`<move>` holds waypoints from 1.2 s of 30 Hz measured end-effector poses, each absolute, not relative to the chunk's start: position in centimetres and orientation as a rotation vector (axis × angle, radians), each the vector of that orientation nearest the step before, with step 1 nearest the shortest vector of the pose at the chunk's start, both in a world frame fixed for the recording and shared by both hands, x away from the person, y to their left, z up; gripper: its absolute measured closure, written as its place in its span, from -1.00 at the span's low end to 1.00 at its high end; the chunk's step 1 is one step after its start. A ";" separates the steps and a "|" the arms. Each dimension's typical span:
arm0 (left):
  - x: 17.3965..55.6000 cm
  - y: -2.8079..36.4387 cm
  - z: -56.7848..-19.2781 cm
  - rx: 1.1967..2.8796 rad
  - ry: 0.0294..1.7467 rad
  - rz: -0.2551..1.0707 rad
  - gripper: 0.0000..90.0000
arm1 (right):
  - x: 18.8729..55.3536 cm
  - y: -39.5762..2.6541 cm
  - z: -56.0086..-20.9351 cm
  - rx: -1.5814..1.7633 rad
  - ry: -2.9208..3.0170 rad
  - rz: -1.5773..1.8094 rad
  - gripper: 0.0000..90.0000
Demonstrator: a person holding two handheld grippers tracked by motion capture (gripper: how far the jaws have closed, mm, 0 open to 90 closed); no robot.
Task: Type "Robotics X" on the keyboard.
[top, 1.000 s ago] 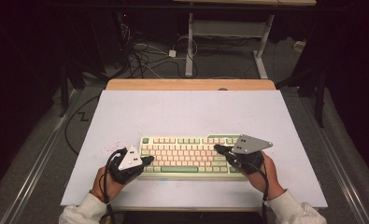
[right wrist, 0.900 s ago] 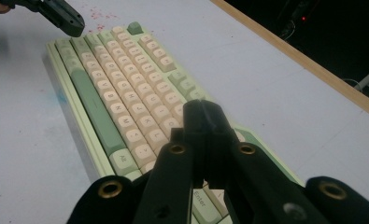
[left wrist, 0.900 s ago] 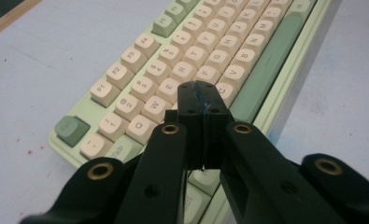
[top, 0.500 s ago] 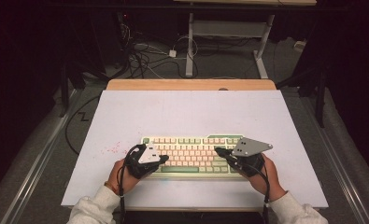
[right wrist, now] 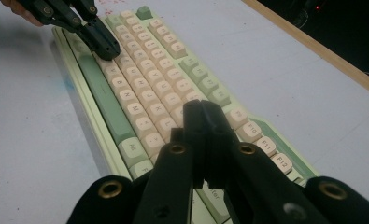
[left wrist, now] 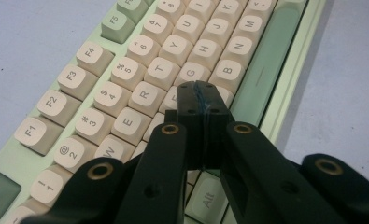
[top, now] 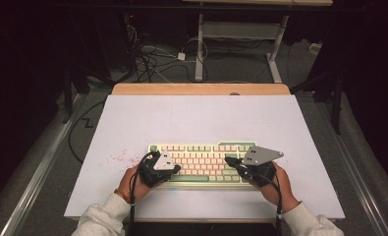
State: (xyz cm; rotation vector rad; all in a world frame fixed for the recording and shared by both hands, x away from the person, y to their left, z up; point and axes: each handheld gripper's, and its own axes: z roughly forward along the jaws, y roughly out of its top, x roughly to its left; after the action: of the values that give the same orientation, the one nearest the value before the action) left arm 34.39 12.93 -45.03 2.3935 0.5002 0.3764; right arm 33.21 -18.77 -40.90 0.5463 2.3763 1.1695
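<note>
Your left gripper point(left wrist: 202, 100) has its black jaws pressed together on nothing, the joined tip sitting over the cream keys around F and G; whether it already touches a cap, you cannot tell. Your right gripper point(right wrist: 202, 116) is likewise closed and empty, its tip low over the keys toward the right end of the letter rows.

The step looks like key pressing with closed tips, as if typing. Keep the jaws together so the tip stays narrow, bring it down square on one cap, and lift clear before moving sideways, since neighbouring caps sit tight against each other. Work one side at a time; pressing with both makes a slide more likely.

The pale green keyboard with cream keycaps point(top: 204, 158) lies on the white tabletop point(top: 196, 120), near its front edge, between your hands. The long green space bar point(left wrist: 266, 65) runs just beside the left tip, easy to catch by mistake. Faint red speckles point(top: 119, 156) mark the table left of the keyboard. Nothing else blocks you.
</note>
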 end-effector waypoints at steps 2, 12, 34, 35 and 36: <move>34.4 12.9 -45.0 2.394 0.499 0.377 0.94 | 33.2 -18.8 -40.9 0.546 2.378 1.168 1.00; 34.3 12.8 -45.0 2.394 0.496 0.379 0.94 | 33.2 -18.6 -41.0 0.539 2.380 1.164 1.00; 34.2 13.3 -44.6 2.367 0.510 0.407 0.94 | 33.2 -18.7 -40.8 0.541 2.379 1.166 1.00; 34.2 13.3 -44.5 2.364 0.512 0.408 0.94 | 33.2 -18.7 -40.8 0.538 2.378 1.169 1.00; 34.2 13.4 -44.5 2.358 0.514 0.410 0.94 | 33.2 -18.7 -40.8 0.538 2.378 1.169 1.00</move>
State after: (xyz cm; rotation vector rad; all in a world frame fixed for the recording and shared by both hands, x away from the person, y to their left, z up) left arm 34.22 13.42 -44.46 2.3583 0.5144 0.4102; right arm 33.21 -18.67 -40.81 0.5375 2.3783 1.1694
